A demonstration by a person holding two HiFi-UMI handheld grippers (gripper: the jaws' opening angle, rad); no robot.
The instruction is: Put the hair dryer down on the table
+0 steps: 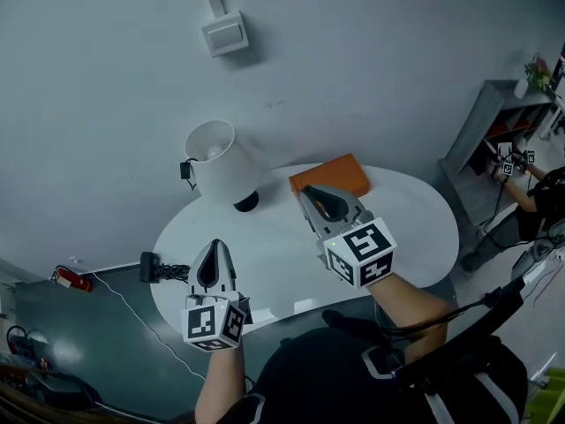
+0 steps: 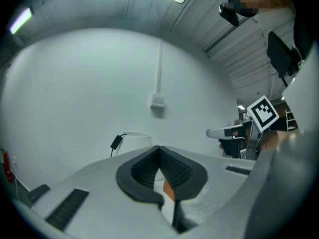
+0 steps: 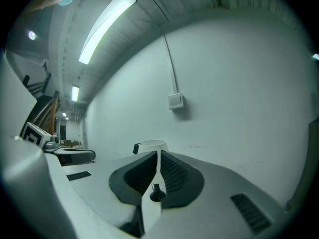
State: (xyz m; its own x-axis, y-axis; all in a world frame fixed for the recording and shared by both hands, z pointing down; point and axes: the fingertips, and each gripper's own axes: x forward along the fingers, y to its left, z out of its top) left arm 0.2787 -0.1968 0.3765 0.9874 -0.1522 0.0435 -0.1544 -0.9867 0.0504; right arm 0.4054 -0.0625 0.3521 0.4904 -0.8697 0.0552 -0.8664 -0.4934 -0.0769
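Quick rundown, all placed off the orange box (image 1: pixel 334 173) at the far side of the white table (image 1: pixel 415 210).

Your right gripper (image 1: pixel 305 194) has its tips at the box's near-left corner. I can't tell if they touch it. In the right gripper view the jaws are pretty much closed, only a thin slit between the pads, and nothing is clamped in there. Your left gripper (image 1: pixel 214 247) hangs well left of the box and closer to you, over the table's near edge. Its jaws meet at the tips and it's got nothing either.

The box itself looks closed and flat, so you can't see what's in it.

Left of the box, a bit apart from it, stands a white open-topped thing (image 1: pixel 216 162) on a black foot (image 1: pixel 246 203). It's upright, and a black plug (image 1: pixel 185 170) hangs at the side away from the box. Looking down into the open top you get one small pale round bit, nothing more. I honestly can't tell whether that's the hair dryer. Neither gripper is holding one.

Way off to the right of the box, off the table, there's a grey shelf unit (image 1: pixel 481 122) with a small plant (image 1: pixel 537 73) on top. Its compartments are too small and dark to read. Another person (image 1: pixel 538 193) is there too.
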